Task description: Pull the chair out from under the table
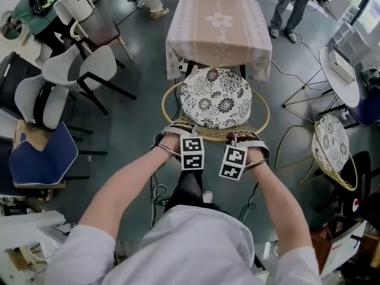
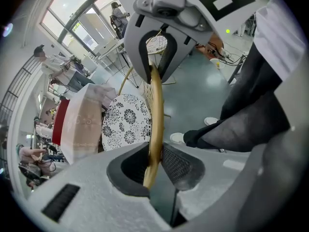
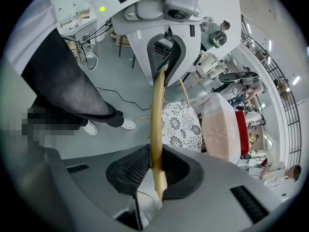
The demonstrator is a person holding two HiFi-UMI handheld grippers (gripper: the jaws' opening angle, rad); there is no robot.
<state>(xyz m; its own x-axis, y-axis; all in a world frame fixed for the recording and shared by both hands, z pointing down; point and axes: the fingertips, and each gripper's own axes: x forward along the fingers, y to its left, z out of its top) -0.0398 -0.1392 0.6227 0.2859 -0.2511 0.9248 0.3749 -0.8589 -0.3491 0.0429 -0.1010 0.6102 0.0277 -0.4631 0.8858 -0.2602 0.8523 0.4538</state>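
Nearest the person, both tongs are clamped on the gold curved back rim of the round wire-framed chair. The left gripper takes the rim left of its middle and the right gripper takes it right of its middle. Each gripper view shows the gold bar pinched between the ribbed black pads, with the jaws narrow and closed on it. Both tools point steeply down, and the person's forearms reach over the rim.

Just beyond the rim lies the chair's round cushion, white with black flower print. Most of the seat shows on the grey-green floor. Only its far edge sits at or just under the hem on the near edge of the square table draped in a pale pink cloth with a flower motif. How far the legs reach under the cloth is hidden.

I judge the grip done and the pull itself to be the step in hand. The next move calls for drawing both hands back evenly towards the person, so the chair slides straight and does not twist. The grip should stay firm, as a round bar could roll between the pads. The person's own feet must give way behind the chair.
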